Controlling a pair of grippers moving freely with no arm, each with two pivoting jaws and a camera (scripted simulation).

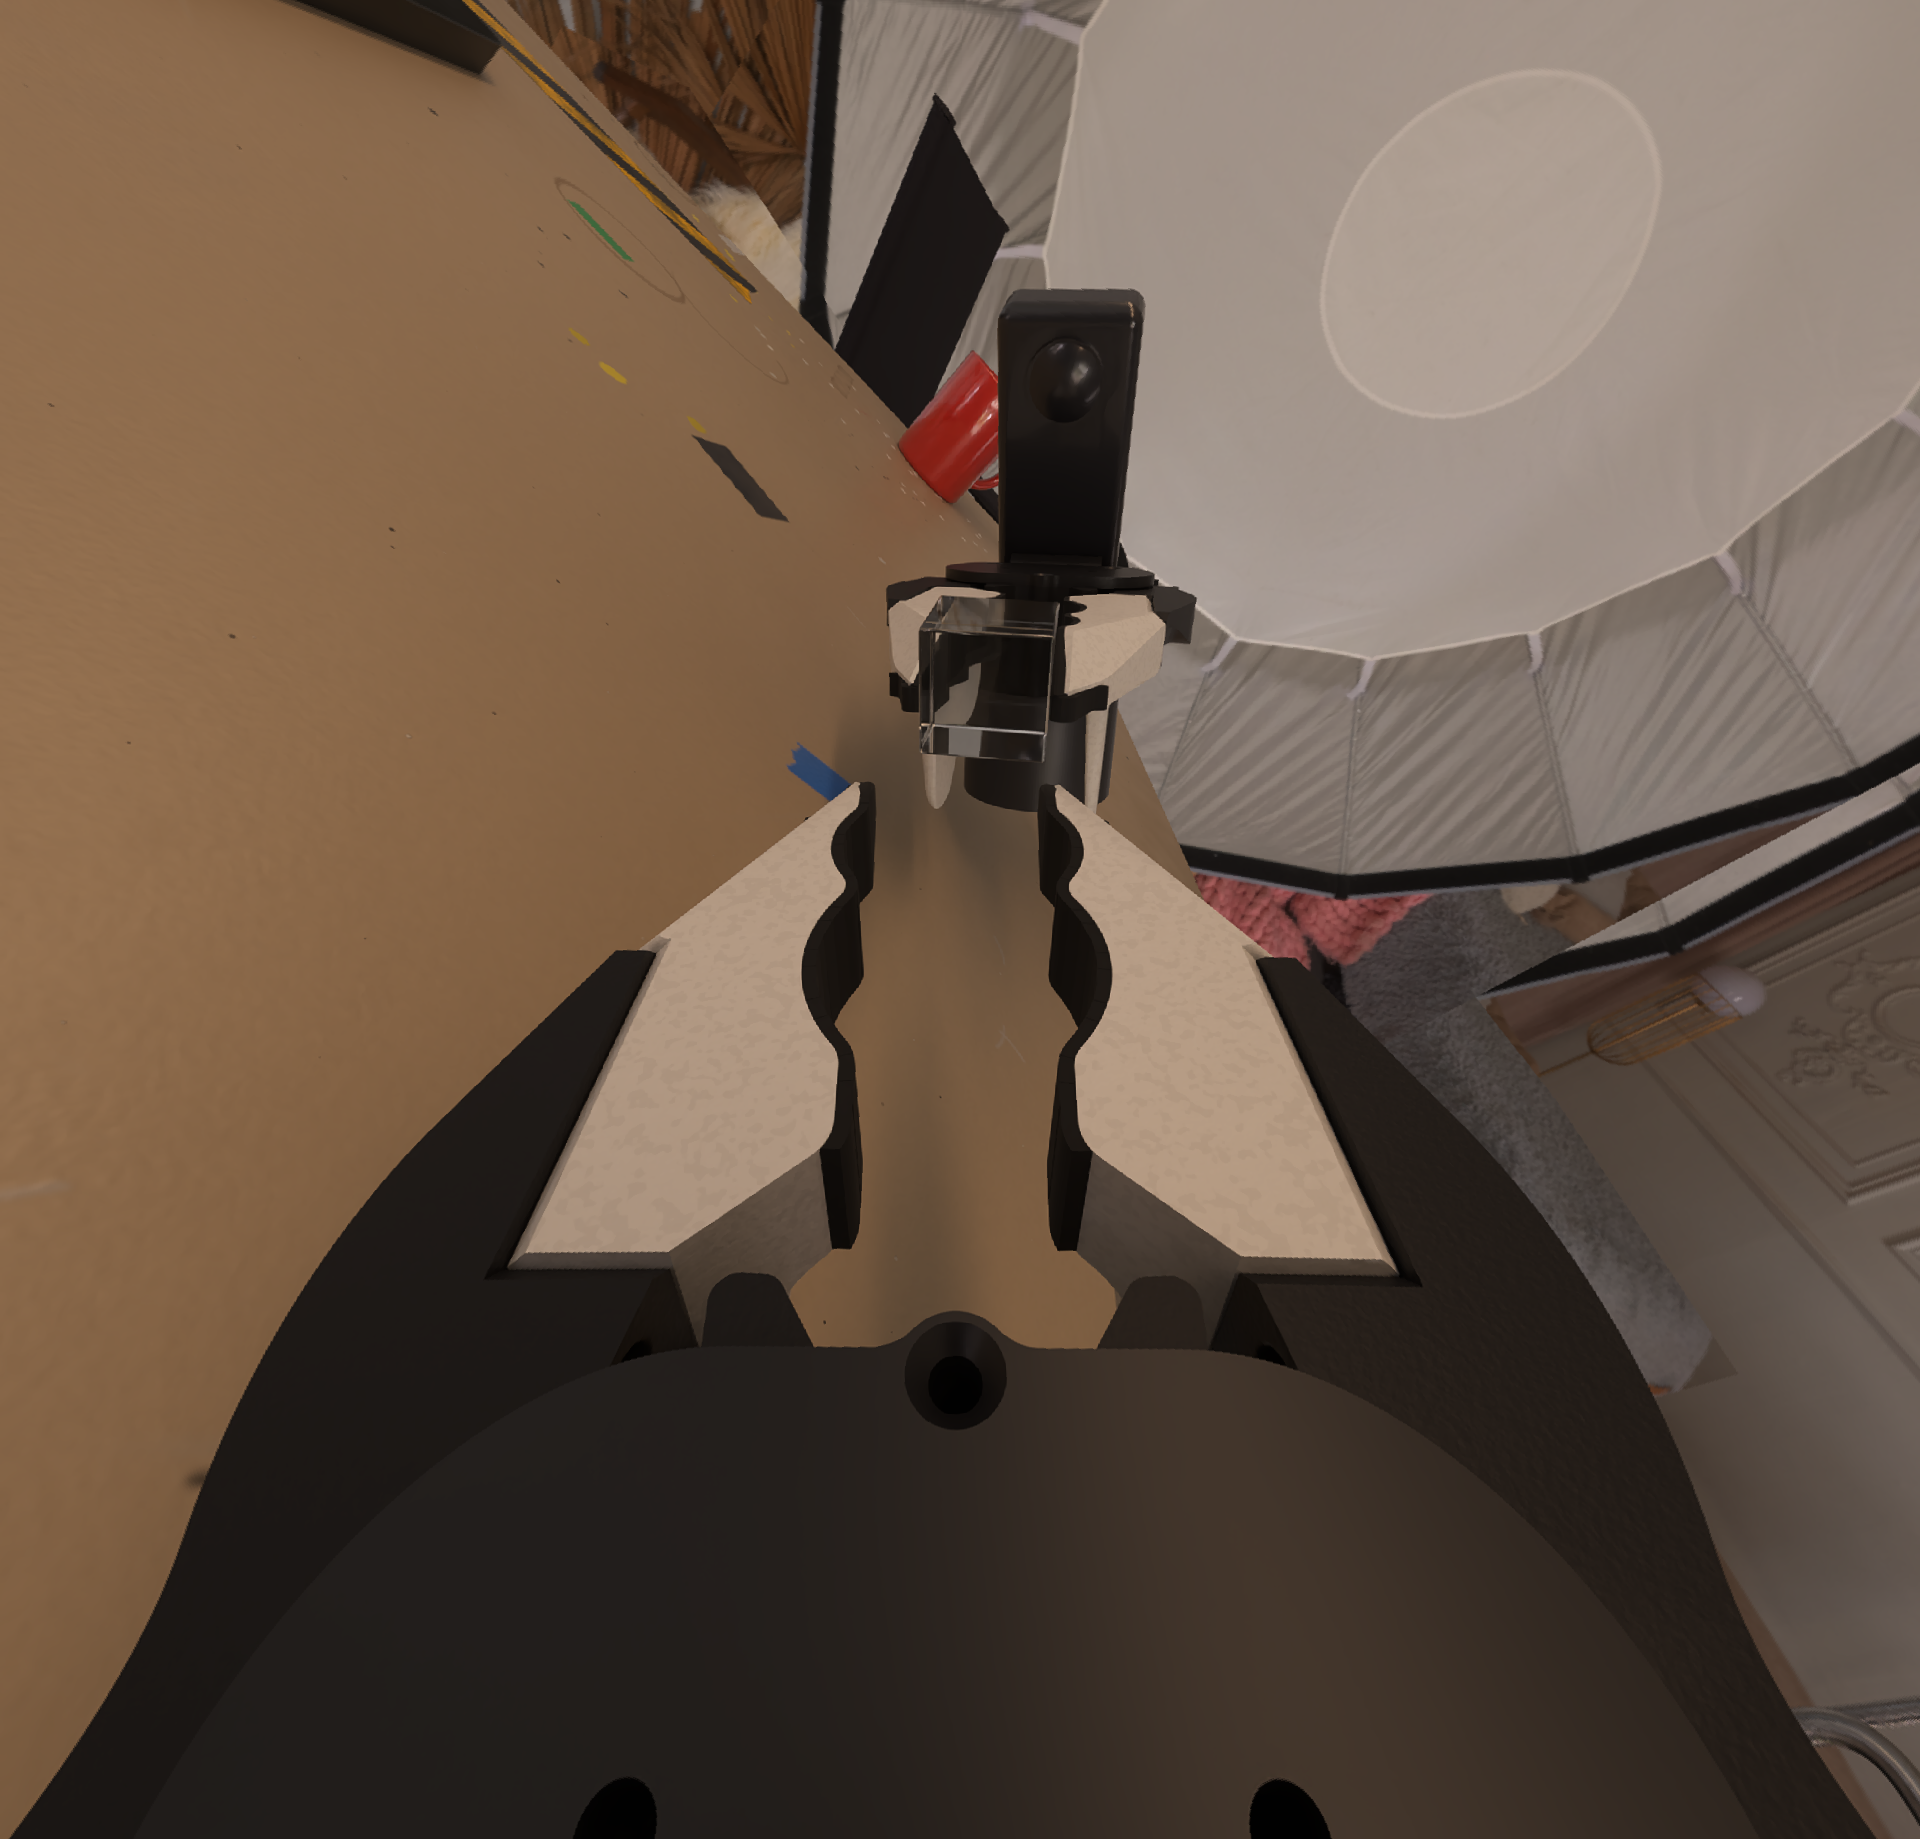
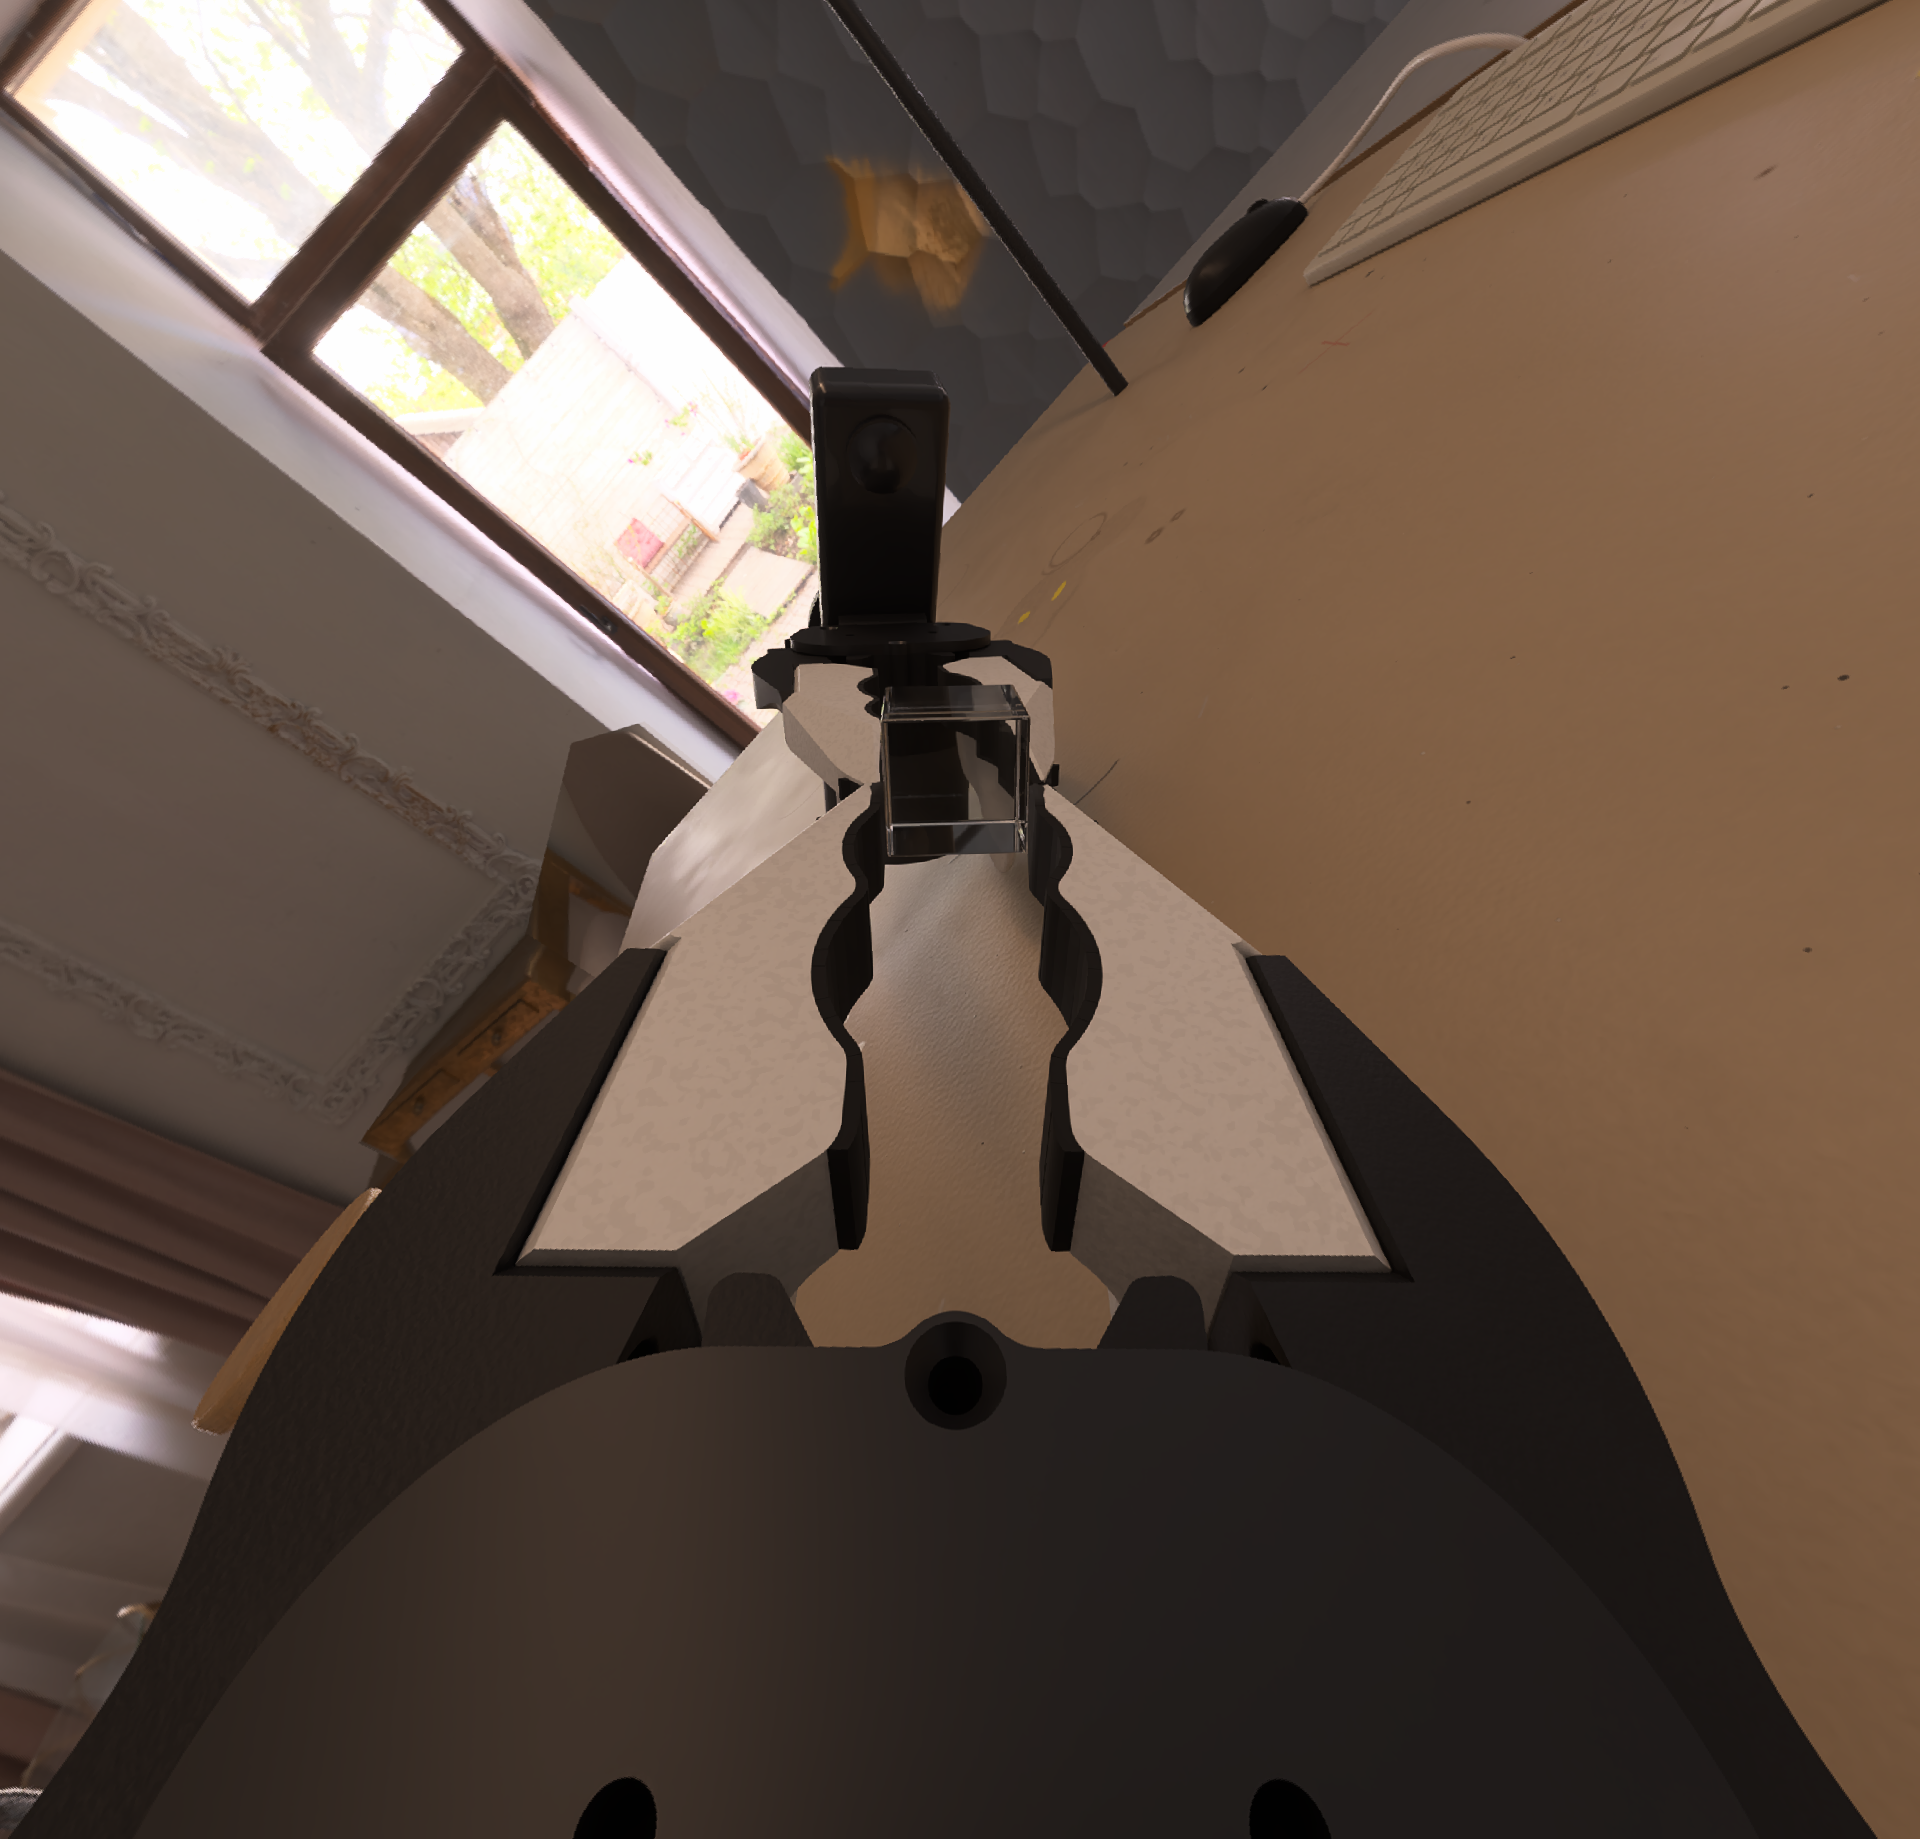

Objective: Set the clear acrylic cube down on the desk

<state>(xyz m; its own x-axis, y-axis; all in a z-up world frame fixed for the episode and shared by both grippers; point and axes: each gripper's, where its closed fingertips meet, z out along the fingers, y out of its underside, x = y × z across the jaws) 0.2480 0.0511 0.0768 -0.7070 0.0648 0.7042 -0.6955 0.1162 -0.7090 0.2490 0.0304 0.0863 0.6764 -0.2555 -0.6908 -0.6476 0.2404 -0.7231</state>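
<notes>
The clear acrylic cube (image 2: 956,787) sits between the fingertips of my right gripper (image 2: 956,815), which is shut on it. The tan desk (image 2: 1507,750) runs along the right side of that view. In the left wrist view the cube (image 1: 987,683) shows just beyond my left gripper (image 1: 956,802), which is open and empty. There the right gripper (image 1: 1016,783) faces me with the cube held in the air beside the desk (image 1: 364,750). The left gripper's black camera mount (image 2: 881,501) shows behind the cube.
A red mug (image 1: 951,428), a blue tape piece (image 1: 816,771) and a black patch (image 1: 740,478) are on the desk. A white keyboard (image 2: 1621,96) and black mouse (image 2: 1242,257) lie far off. A big white softbox (image 1: 1486,241) stands past the desk edge.
</notes>
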